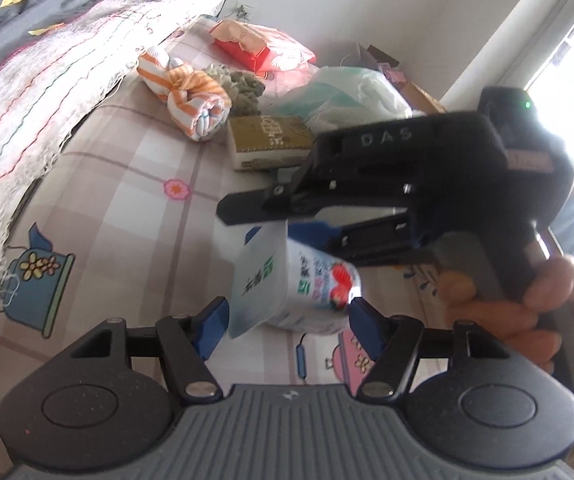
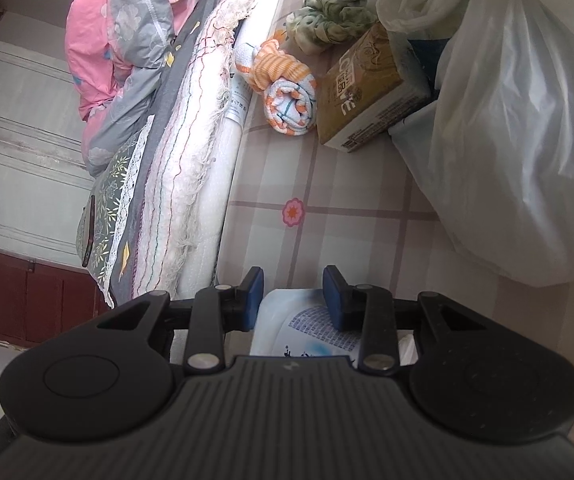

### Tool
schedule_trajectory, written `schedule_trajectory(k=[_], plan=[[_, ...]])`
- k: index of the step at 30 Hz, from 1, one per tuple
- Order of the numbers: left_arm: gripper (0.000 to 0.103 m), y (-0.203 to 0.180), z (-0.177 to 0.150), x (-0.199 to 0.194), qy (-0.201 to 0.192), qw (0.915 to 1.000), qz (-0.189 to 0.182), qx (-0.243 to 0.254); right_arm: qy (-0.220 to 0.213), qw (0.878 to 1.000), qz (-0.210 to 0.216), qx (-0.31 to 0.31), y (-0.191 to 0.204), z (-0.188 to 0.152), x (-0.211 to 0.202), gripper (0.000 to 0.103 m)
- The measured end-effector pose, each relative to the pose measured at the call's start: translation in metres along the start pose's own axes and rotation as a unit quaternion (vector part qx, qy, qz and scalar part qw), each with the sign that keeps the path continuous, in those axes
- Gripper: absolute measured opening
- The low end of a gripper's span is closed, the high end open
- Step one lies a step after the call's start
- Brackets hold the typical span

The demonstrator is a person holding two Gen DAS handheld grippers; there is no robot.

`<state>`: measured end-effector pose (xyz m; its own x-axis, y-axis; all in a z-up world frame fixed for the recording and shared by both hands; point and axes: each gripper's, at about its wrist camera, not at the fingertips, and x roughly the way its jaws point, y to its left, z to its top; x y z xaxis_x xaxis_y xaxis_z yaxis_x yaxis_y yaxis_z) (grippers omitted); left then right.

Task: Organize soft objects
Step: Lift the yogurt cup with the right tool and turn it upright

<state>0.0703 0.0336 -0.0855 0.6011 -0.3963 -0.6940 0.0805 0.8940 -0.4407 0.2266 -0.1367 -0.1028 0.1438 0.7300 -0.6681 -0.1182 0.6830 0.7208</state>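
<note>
Two grippers share one soft tissue pack [image 1: 299,280] over the checked bedsheet [image 1: 127,184]; beyond it lie a white plastic bag [image 2: 519,128], a brown tissue box [image 2: 367,88], an orange-striped towel roll [image 1: 191,96] and a green cloth bundle [image 2: 335,12]; my right gripper [image 1: 271,220] pinches the pack's upper edge from the right, jaws closed on it; my left gripper [image 1: 283,320] sits wider, the pack between its pads, contact unclear; its long axis runs roughly upright, tilted; I judge the right hand [image 1: 527,312] carries it; the pack's underside is hidden, print blurred.
</note>
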Motion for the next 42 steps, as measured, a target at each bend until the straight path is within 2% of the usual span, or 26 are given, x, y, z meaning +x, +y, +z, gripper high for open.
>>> schedule_trajectory(k=[5, 10, 13, 17, 22, 26, 29, 33, 35, 39, 42], plan=[[0.068, 0.004, 0.004, 0.007, 0.007, 0.9996, -0.006, -0.028, 0.002, 1.0, 0.002, 0.002, 0.0, 0.0, 0.002, 0.032], [0.066, -0.003, 0.005, 0.007, -0.003, 0.9999, 0.008, -0.014, 0.002, 1.0, 0.001, -0.003, 0.002, -0.001, 0.002, 0.032], [0.06, -0.013, 0.004, 0.003, -0.021, 0.9994, 0.022, 0.013, -0.003, 1.0, 0.003, -0.002, 0.002, -0.002, -0.001, 0.032], [0.041, -0.024, 0.003, -0.003, -0.047, 0.9963, 0.045, 0.056, -0.012, 1.0, 0.013, 0.002, 0.0, -0.006, -0.009, 0.032], [0.032, -0.041, 0.0, -0.007, -0.059, 0.9904, 0.064, 0.108, -0.03, 0.999, 0.021, 0.015, -0.008, -0.013, -0.022, 0.031], [0.027, -0.063, -0.007, -0.009, -0.069, 0.9804, 0.07, 0.171, -0.051, 0.998, 0.032, 0.029, -0.016, -0.022, -0.037, 0.031], [0.026, -0.077, -0.012, -0.007, -0.068, 0.9733, 0.07, 0.208, -0.068, 0.996, 0.036, 0.038, -0.022, -0.03, -0.051, 0.031], [0.026, -0.093, -0.016, -0.004, -0.065, 0.9678, 0.047, 0.239, -0.094, 0.994, 0.03, 0.043, -0.029, -0.044, -0.072, 0.031], [0.034, -0.1, -0.019, 0.0, -0.056, 0.9657, 0.034, 0.251, -0.106, 0.993, 0.028, 0.047, -0.034, -0.052, -0.084, 0.031], [0.04, -0.11, -0.029, 0.003, -0.053, 0.9597, 0.023, 0.275, -0.124, 0.991, 0.007, 0.052, -0.048, -0.068, -0.1, 0.033], [0.055, -0.114, -0.035, 0.002, -0.061, 0.9556, 0.025, 0.287, -0.133, 0.989, 0.0, 0.064, -0.061, -0.078, -0.108, 0.033]])
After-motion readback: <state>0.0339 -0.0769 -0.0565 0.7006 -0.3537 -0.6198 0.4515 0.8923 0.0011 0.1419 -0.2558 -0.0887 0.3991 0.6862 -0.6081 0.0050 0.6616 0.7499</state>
